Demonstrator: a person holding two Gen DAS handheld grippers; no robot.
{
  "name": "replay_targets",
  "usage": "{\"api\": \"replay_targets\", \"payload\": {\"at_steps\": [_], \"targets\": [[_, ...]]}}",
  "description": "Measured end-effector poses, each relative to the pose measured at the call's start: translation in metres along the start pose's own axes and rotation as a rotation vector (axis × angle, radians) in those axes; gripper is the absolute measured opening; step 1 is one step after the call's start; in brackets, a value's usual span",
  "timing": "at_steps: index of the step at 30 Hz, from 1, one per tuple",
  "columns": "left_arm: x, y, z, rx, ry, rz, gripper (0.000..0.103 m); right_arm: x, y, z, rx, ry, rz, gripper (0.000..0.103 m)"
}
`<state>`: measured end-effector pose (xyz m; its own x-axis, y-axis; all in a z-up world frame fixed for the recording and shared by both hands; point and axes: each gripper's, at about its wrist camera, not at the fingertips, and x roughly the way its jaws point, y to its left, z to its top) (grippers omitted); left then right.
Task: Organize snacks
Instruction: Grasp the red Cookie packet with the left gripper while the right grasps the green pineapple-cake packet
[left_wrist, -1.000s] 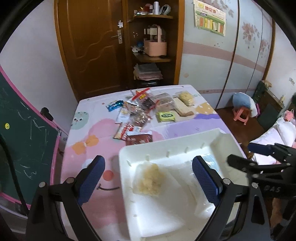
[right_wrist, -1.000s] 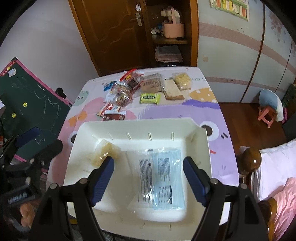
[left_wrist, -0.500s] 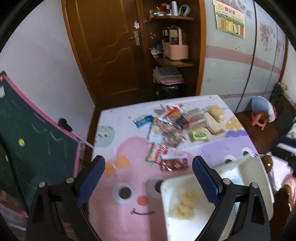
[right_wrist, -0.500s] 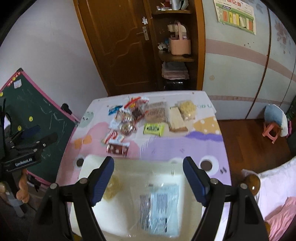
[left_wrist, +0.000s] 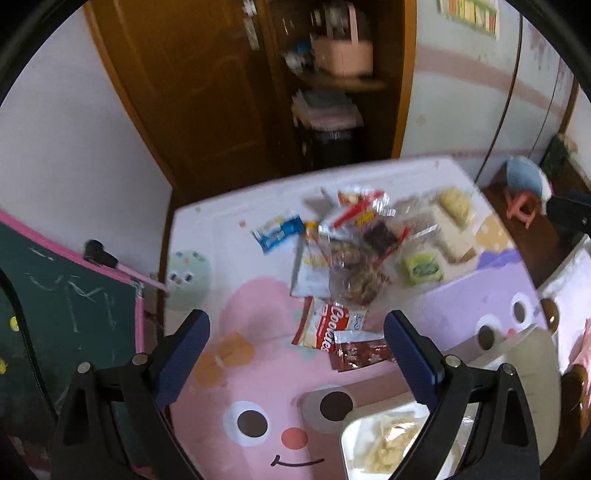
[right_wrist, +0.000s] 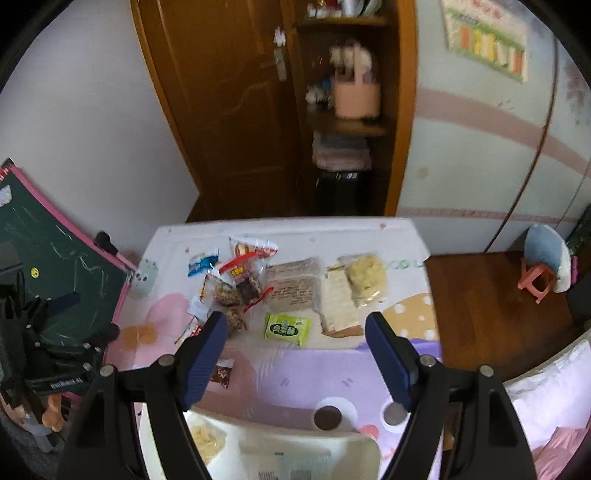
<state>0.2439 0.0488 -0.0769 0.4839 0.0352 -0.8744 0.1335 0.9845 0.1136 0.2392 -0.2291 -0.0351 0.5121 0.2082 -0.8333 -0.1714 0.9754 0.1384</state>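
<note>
A pile of snack packets lies on the cartoon-print table: a red cookies packet (left_wrist: 325, 326), a dark red packet (left_wrist: 360, 352), a blue packet (left_wrist: 277, 229) and a green packet (right_wrist: 287, 328). The white tray (right_wrist: 369, 443) sits at the near edge and holds a pale crumbly snack bag (right_wrist: 207, 439) and a clear labelled packet (right_wrist: 291, 461). My left gripper (left_wrist: 297, 354) hangs open above the pink mat, just short of the cookies packet, with nothing between its jaws. My right gripper (right_wrist: 295, 358) is open and empty above the purple area, near the green packet.
Flat brown packs (right_wrist: 295, 284) and a pale yellow pack (right_wrist: 365, 275) lie at the far right of the pile. A green chalkboard (left_wrist: 55, 314) leans at the table's left edge. Behind stand a wooden door, a shelf and a pink stool (right_wrist: 537, 277). Bedding lies to the right.
Both grippers left the tray and moved toward the snack pile; the tray slid to the bottom of both views. The left view swung leftward over the pink mat. Jaws stayed open.
</note>
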Motion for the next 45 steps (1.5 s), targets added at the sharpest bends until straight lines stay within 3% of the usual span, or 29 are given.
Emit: {"api": "replay_targets", "payload": {"at_steps": [8,13,17,33,38,41,43,45], "targets": [[0.105,-0.021,0.001,0.022,0.201,-0.064,0.095,0.129,-0.007,-0.005,0.094,0.233,0.034,0.077],[0.159,-0.021,-0.004,-0.038,0.309,-0.086,0.095,0.185,-0.005,-0.016,0.144,0.314,0.029,0.077],[0.179,-0.024,-0.008,-0.049,0.348,-0.107,0.095,0.211,0.001,-0.021,0.168,0.364,0.044,0.077],[0.215,-0.029,-0.002,-0.028,0.440,-0.120,0.095,0.239,0.025,-0.026,0.077,0.439,-0.058,0.077],[0.219,-0.030,-0.006,-0.040,0.453,-0.124,0.087,0.239,0.040,-0.035,0.016,0.440,-0.115,0.061],[0.213,-0.032,-0.007,-0.027,0.429,-0.128,0.073,0.236,0.042,-0.040,0.018,0.446,-0.095,0.053],[0.205,-0.036,-0.007,-0.024,0.414,-0.127,0.056,0.231,0.040,-0.042,0.027,0.448,-0.086,0.052],[0.200,-0.038,-0.007,-0.038,0.398,-0.111,0.055,0.224,0.038,-0.043,0.036,0.435,-0.076,0.052]]}}
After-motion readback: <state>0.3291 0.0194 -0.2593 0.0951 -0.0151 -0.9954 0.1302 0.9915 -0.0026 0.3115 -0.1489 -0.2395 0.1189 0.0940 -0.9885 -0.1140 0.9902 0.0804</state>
